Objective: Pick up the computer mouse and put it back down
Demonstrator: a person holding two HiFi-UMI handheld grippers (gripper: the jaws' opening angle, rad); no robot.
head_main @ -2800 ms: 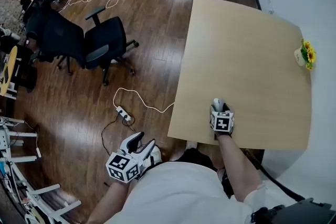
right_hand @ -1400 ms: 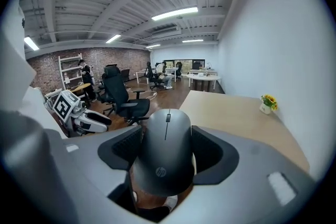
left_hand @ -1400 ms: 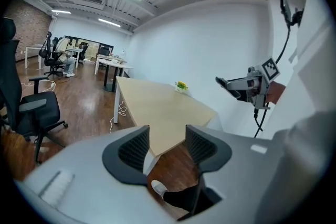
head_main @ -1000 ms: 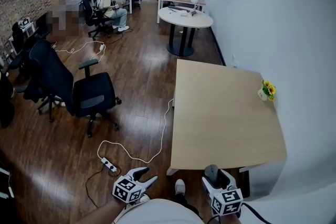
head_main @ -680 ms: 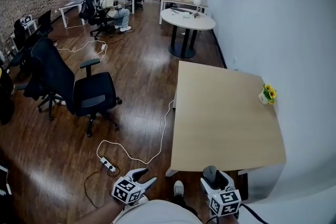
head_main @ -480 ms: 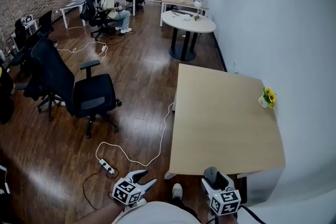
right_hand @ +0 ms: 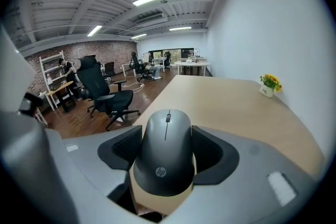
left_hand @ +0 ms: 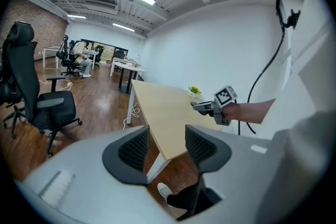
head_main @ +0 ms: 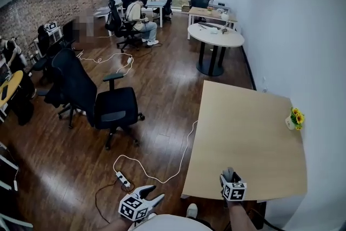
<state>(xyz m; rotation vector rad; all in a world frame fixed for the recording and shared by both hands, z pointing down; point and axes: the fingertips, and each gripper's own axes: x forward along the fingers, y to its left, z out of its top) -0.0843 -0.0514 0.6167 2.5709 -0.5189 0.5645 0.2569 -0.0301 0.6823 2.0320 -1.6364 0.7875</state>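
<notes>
A dark grey computer mouse [right_hand: 167, 152] sits between the jaws of my right gripper [right_hand: 167, 134], which is shut on its sides. In the head view that gripper [head_main: 230, 176] holds the mouse [head_main: 229, 171] over the near edge of the light wooden table [head_main: 254, 132]. I cannot tell whether the mouse touches the tabletop. The left gripper view shows the right gripper [left_hand: 203, 106] from the side above the table [left_hand: 163, 107]. My left gripper [head_main: 153, 193] hangs left of the table, low over the floor. Its jaws [left_hand: 167, 144] stand apart with nothing between them.
A small pot of yellow flowers [head_main: 294, 119] stands at the table's right edge by the white wall. A black office chair [head_main: 116, 108] and a power strip with white cable [head_main: 123, 178] lie left of the table. A round table [head_main: 215, 35] stands behind it.
My right gripper has carried the mouse forward and down, from in front of the table's near edge to over it. The left gripper has barely moved. The head view has shifted.
</notes>
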